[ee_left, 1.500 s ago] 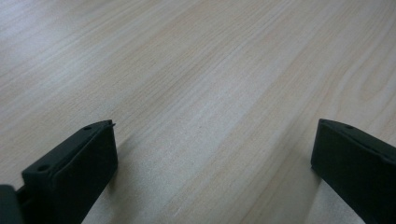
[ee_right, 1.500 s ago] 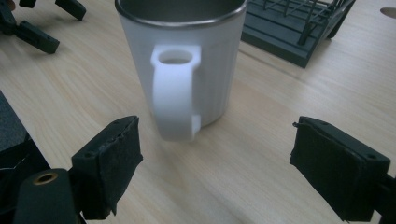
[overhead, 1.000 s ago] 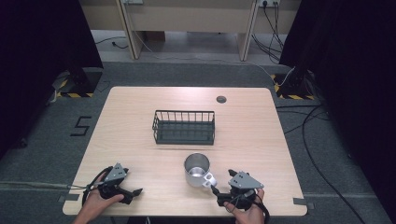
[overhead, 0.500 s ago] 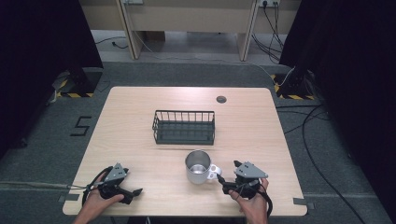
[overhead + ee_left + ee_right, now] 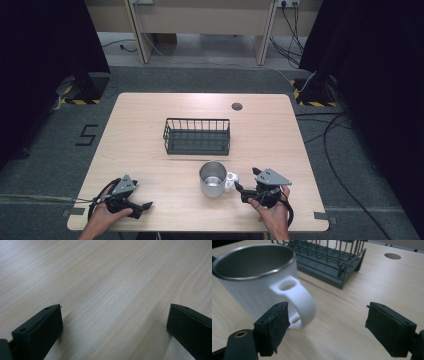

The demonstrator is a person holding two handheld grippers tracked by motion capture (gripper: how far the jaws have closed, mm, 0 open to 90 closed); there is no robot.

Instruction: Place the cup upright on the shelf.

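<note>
Claws lie low on the table [image 5: 150,125]: right claw [image 5: 332,330] spread beside the mug [image 5: 259,277] handle, left claw [image 5: 113,332] spread.

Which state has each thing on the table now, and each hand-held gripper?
White metal mug with a steel inside: upright, empty, on the table.
Dark wire basket: upright, empty.
Left hand-held gripper: open, nothing between its jaws.
Right hand-held gripper: open, jaws have just been opening; the mug's handle is between them, close to one jaw, not gripped.
</note>
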